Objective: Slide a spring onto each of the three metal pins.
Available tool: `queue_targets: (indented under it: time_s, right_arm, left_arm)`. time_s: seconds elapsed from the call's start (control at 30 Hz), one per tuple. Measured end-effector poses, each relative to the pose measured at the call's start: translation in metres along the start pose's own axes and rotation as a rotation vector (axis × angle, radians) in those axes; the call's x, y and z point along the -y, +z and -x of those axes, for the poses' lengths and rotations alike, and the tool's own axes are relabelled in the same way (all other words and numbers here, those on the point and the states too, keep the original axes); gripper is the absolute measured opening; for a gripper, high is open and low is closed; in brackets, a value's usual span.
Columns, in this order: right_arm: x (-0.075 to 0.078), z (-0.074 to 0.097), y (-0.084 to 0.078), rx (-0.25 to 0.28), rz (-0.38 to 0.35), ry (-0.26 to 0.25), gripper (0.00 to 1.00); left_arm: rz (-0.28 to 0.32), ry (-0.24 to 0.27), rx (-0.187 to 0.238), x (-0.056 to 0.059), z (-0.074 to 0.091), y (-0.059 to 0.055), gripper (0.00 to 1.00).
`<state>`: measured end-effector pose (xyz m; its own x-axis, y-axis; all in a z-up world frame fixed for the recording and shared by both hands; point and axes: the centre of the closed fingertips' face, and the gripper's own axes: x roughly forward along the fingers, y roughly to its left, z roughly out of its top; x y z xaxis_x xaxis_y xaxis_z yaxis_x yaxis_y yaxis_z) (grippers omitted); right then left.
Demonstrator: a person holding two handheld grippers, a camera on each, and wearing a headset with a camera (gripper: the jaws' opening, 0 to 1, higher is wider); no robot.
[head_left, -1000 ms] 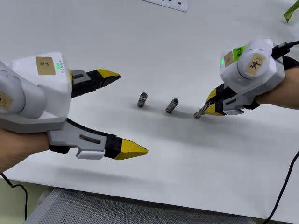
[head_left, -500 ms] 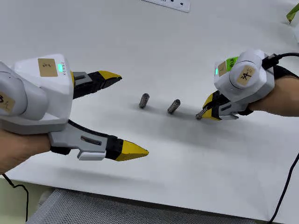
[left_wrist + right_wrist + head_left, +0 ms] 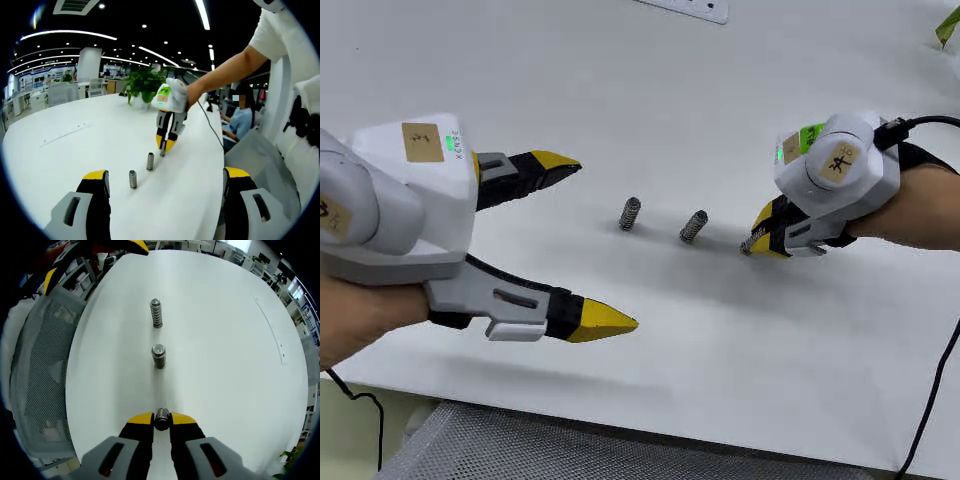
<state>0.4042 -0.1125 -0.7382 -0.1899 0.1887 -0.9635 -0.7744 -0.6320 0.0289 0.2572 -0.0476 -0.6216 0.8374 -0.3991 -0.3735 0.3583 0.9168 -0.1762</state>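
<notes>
**Desk:** Where do the two tools sit in the head view?

**Photographer:** The left gripper (image 3: pixel 603 243) hangs over the lower left of the frame above the white table (image 3: pixel 620 60), its yellow-tipped jaws spread wide with nothing between them. The right gripper (image 3: pixel 765 232) is at centre right, jaws drawn in tight on the held spring (image 3: pixel 750 243). That spring pokes out of the tips at a tilt toward the tabletop. I cannot tell whether its end touches the surface.

**Desk:** And the other parts?

**Photographer:** Two coils stand upright at mid-frame, each with a metal pin head showing at its top. The centre spring (image 3: pixel 630 213) is on the left and the second spring (image 3: pixel 693 226) is just right of it, apart from each other. The second spring is near the right gripper's tips but clear of them. In the right gripper view the three pieces form one line running up the frame from the clamped tips.

**Desk:** What is around them?

**Photographer:** A power strip (image 3: pixel 690 8) lies at the top edge of the head view. A mesh chair (image 3: pixel 45 365) fills the left of the right gripper view, and a plant (image 3: pixel 142 82) stands at the far end of the table in the left gripper view.
</notes>
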Motion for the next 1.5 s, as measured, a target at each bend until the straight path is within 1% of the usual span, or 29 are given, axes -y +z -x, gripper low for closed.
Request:
queue_targets:
  time_s: [0.1,0.2,0.27,0.37,0.43,0.5,0.53,0.57,0.63,0.67,0.7,0.73,0.77,0.8,0.87,0.93,1.0,1.03,1.07,1.13,1.17,1.2,1.23,1.33,1.47,1.5]
  right_arm:
    - [-0.001,0.002,0.0,0.011,0.004,0.002,0.2]
    - [-0.003,0.01,0.005,0.037,-0.01,-0.003,0.22]
    - [-0.001,0.02,0.008,0.065,-0.029,-0.013,0.24]
    - [-0.003,0.034,0.012,0.132,-0.078,-0.026,0.28]
    - [-0.002,0.047,0.013,0.186,-0.122,-0.035,0.31]
    - [-0.006,0.06,0.013,0.255,-0.185,-0.044,0.35]
    - [-0.008,0.064,0.012,0.281,-0.207,-0.045,0.39]
    - [-0.013,0.072,0.011,0.323,-0.232,-0.051,0.43]
    - [-0.019,0.08,0.004,0.363,-0.266,-0.064,0.5]
    - [-0.023,0.084,0.0,0.397,-0.276,-0.076,0.53]
    - [-0.026,0.086,-0.003,0.421,-0.29,-0.083,0.56]
    - [-0.031,0.089,-0.01,0.449,-0.335,-0.087,0.59]
    - [-0.034,0.09,-0.013,0.472,-0.359,-0.094,0.62]
    - [-0.036,0.092,-0.018,0.514,-0.384,-0.107,0.64]
    - [-0.042,0.093,-0.027,0.545,-0.429,-0.115,0.7]
    - [-0.048,0.094,-0.035,0.585,-0.438,-0.139,0.76]
    - [-0.055,0.092,-0.046,0.598,-0.471,-0.146,0.79]
    - [-0.057,0.092,-0.049,0.61,-0.482,-0.151,0.8]
    - [-0.059,0.092,-0.053,0.635,-0.501,-0.164,0.81]
    - [-0.065,0.093,-0.056,0.652,-0.522,-0.176,0.84]
    - [-0.066,0.094,-0.058,0.665,-0.528,-0.186,0.85]
    - [-0.062,0.092,-0.064,0.677,-0.533,-0.195,0.86]
    - [-0.062,0.094,-0.067,0.691,-0.544,-0.204,0.88]
    - [-0.063,0.098,-0.067,0.728,-0.56,-0.226,0.9]
    - [-0.065,0.099,-0.073,0.744,-0.576,-0.24,0.91]
    - [-0.068,0.101,-0.072,0.748,-0.579,-0.245,0.91]
  left_arm:
    - [-0.002,0.0,0.001,-0.001,0.001,0.0,0.96]
    - [-0.005,0.002,-0.007,-0.002,0.002,-0.003,0.96]
    - [-0.006,0.001,-0.012,-0.001,0.003,-0.003,0.96]
    - [-0.013,0.0,-0.018,-0.002,0.004,-0.004,0.97]
    - [-0.016,-0.002,-0.024,-0.002,0.005,-0.005,0.98]
    - [-0.019,-0.003,-0.033,-0.003,0.006,-0.006,0.99]
    - [-0.019,-0.005,-0.036,-0.003,0.006,-0.007,0.99]
    - [-0.022,-0.006,-0.043,-0.003,0.006,-0.008,1.0]
    - [-0.025,-0.006,-0.05,-0.004,0.007,-0.009,1.0]
    - [-0.025,-0.01,-0.053,-0.005,0.008,-0.009,1.0]
    - [-0.025,-0.009,-0.054,-0.006,0.008,-0.009,1.0]
    - [-0.025,-0.01,-0.056,-0.007,0.009,-0.009,1.0]
    - [-0.023,-0.011,-0.056,-0.008,0.009,-0.009,1.0]
    - [-0.023,-0.012,-0.059,-0.009,0.01,-0.009,1.0]
    - [-0.037,-0.011,-0.067,-0.011,0.011,-0.011,1.0]
    - [-0.039,-0.01,-0.075,-0.012,0.011,-0.013,1.0]
    - [-0.056,0.001,-0.1,-0.013,0.011,-0.017,1.0]
    - [-0.06,0.0,-0.103,-0.012,0.01,-0.019,1.0]
    - [-0.056,0.0,-0.109,-0.012,0.01,-0.021,1.0]
    - [-0.059,0.003,-0.113,-0.012,0.01,-0.022,1.0]
    - [-0.065,0.01,-0.117,-0.013,0.01,-0.023,1.0]
    - [-0.068,0.014,-0.119,-0.013,0.01,-0.023,1.0]
    - [-0.065,0.013,-0.124,-0.011,0.009,-0.023,1.0]
    - [-0.068,0.016,-0.139,-0.009,0.008,-0.024,1.0]
    - [-0.068,0.018,-0.153,-0.008,0.008,-0.027,1.0]
    - [-0.067,0.019,-0.156,-0.008,0.008,-0.028,1.0]
